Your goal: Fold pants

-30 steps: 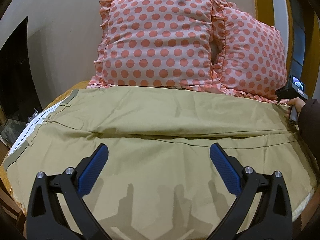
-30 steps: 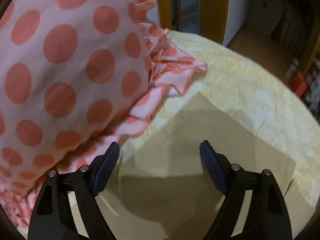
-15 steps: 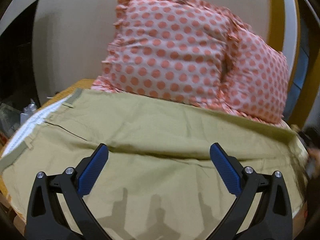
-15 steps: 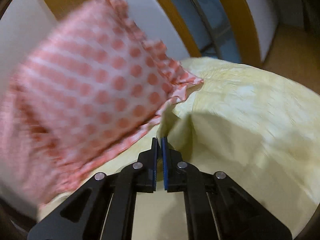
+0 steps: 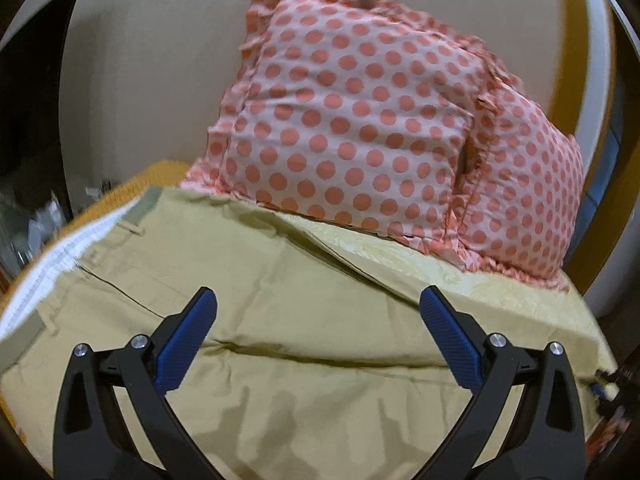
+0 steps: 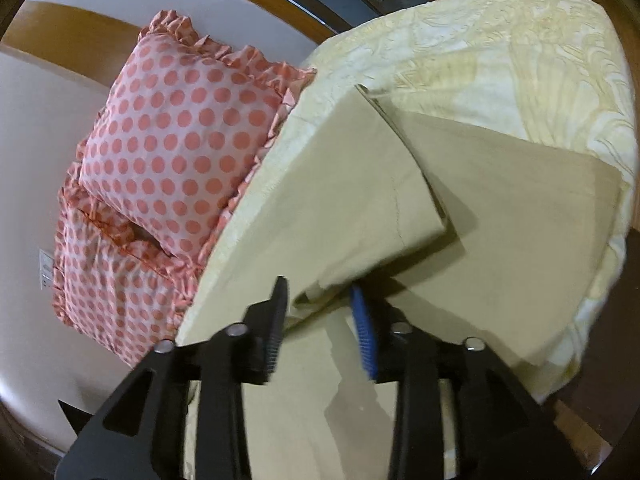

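Two grippers were under my hands, and they stood quite differently. My right gripper (image 6: 320, 312) had its jaws partly closed with a gap left between them, and a bunched fold of the khaki pants (image 6: 340, 200) sat in that gap — from the wrist view I could not tell whether the pads were truly pinching the cloth or only flanking it. The trouser leg rose from the jaws and lay doubled back over the other leg, its hem edge lifted off the layer beneath. My left gripper (image 5: 318, 340) hung with its jaws spread wide, holding nothing, just above the pants (image 5: 280, 304), whose fabric ran under both blue pads (image 5: 188, 340). The pants were spread flat across the pale yellow bedspread (image 6: 500, 64), waistband (image 5: 52, 256) toward the left edge, a long crease running across the cloth between my fingers. Beyond the pants — at the head of the bed — two pink pillows with coral polka dots (image 5: 352, 120) leaned against the beige wall (image 5: 152, 64), their ruffled edges touching the bedspread (image 5: 420, 256).
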The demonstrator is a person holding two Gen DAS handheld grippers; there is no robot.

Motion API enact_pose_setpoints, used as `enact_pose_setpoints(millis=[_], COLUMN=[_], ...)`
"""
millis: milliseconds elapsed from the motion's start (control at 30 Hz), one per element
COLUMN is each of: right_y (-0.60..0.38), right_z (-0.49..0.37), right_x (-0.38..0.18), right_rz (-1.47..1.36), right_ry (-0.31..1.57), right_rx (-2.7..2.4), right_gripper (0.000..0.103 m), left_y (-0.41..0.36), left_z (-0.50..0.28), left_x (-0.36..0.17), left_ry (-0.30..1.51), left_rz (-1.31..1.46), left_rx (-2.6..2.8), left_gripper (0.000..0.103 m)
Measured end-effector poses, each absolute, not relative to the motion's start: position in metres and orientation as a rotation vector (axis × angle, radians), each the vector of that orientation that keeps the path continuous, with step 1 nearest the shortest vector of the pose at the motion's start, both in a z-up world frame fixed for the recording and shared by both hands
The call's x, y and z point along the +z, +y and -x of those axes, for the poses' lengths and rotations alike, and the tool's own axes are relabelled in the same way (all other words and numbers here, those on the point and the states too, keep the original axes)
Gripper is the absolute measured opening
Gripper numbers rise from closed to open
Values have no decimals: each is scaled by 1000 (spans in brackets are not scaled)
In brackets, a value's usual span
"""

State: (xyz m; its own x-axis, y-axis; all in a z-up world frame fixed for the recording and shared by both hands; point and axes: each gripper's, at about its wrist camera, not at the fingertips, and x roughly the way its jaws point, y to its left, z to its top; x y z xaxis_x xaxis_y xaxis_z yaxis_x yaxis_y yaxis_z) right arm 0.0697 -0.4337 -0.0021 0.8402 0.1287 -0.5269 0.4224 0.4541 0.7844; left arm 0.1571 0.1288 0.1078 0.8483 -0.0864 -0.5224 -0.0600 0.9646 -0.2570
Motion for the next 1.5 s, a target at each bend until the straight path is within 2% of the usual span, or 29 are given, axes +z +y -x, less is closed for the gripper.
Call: enact_pose_setpoints(millis=[100, 133, 167, 200, 233, 433, 533, 600, 633, 667, 700, 733, 867, 967, 1033, 1100, 1200, 1300, 1500], right_y=[-439, -441, -444, -447, -452, -464, -465, -465, -464, -464, -464, -464, -465, -472, -478, -483, -488, -493, -495], right_z=[-76, -83, -87, -88, -92, -67, -58, -57, -57, -58, -58, -59, -51, -36, -22, -15, -5, 2, 9], right_x=[1, 3, 3, 2, -2, 9, 20, 26, 28, 30, 32, 34, 40, 40, 36, 30, 14, 0, -9], right_rz=[-1122, -1104, -1080, -1064, -1058, -1058, -1043, -1021, -1013, -1008, -1005, -1007, -999, -991, -989, -987, -1002, -1023, -996], right_ry=[551, 549, 550, 544, 537, 398, 358, 346, 342, 337, 332, 324, 304, 296, 303, 320, 361, 393, 426], right_rx=[-190, -218, -240, -248, -237, -183, -169, -162, -160, -156, -150, -142, -130, -152, -181, -209, -253, -284, -322], right_gripper=[56, 55, 48, 10, 2, 1, 1, 1, 1, 1, 1, 1, 1, 1, 1, 1, 2, 2, 2], left_y=[146, 151, 154, 157, 159, 156, 155, 156, 159, 161, 164, 168, 168, 164, 165, 161, 156, 154, 154], left_z=[-185, -197, -208, -219, -230, -281, -298, -307, -310, -309, -309, -306, -267, -191, -139, -79, -31, -10, 4], left_x=[101, 98, 96, 94, 92, 77, 65, 54, 48, 45, 38, 35, 59, 96, 100, 93, 66, 41, 28], left_ry=[606, 628, 649, 666, 682, 795, 866, 904, 925, 931, 927, 920, 814, 687, 641, 615, 653, 708, 699], left_rz=[370, 392, 403, 411, 415, 416, 429, 454, 479, 499, 547, 584, 560, 525, 505, 468, 452, 489, 479], left_rx=[-18, -8, 5, 19, 34, 84, 110, 138, 147, 147, 103, 70, 54, 7, 0, 15, 59, 77, 86], left_gripper=[101, 101, 101, 101, 101, 98, 84, 65, 60, 42, 11, 7, 5, 5, 5, 6, 5, 4, 4])
